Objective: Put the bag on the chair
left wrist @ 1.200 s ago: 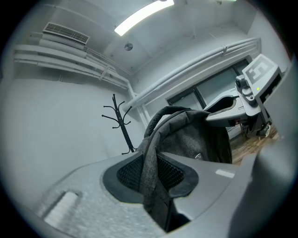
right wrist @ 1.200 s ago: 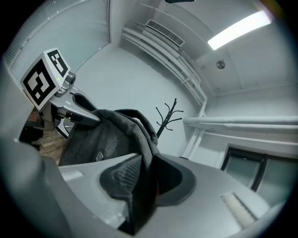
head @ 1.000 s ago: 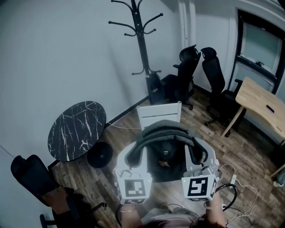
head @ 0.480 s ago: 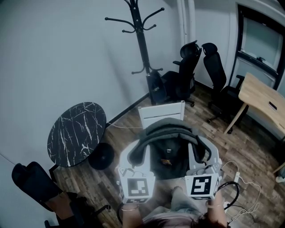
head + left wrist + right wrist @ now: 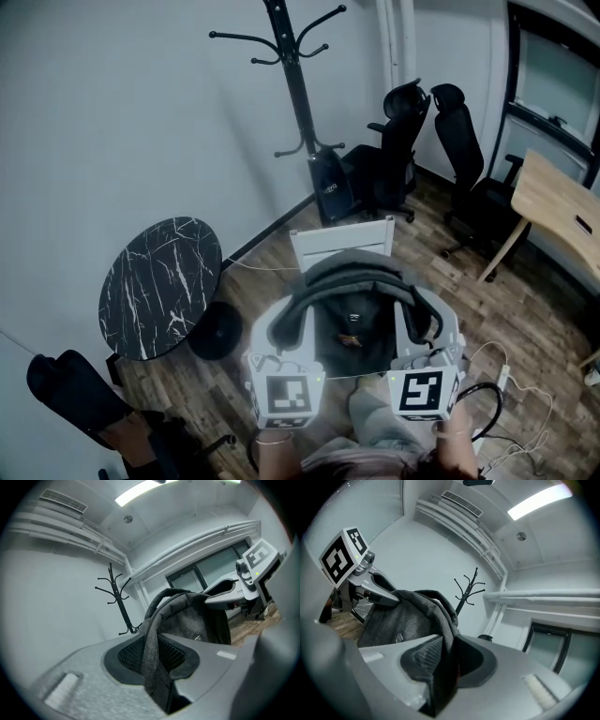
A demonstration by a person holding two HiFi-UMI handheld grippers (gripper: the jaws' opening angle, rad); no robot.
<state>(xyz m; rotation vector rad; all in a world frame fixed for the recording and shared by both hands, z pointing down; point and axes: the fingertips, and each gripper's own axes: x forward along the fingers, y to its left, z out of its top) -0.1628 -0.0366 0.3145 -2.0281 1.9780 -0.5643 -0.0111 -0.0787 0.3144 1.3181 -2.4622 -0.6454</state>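
Left gripper [image 5: 279, 330] and right gripper [image 5: 424, 328], nearest the viewer: each has its jaws narrowly clamped on grey fabric at one side of the backpack [image 5: 352, 319], which is held between them. Just beyond the backpack is the white chair [image 5: 339, 242]. To the left is a round marble table [image 5: 161, 284]. At the wall are a coat rack [image 5: 300, 103] and black office chairs [image 5: 403, 141].

Your head camera looks steeply down from high above the bag [image 5: 352, 323]. Each gripper camera sits right up close to the bag and looks up along its own jaws. All three views share the bag and the coat stand [image 5: 298, 94].
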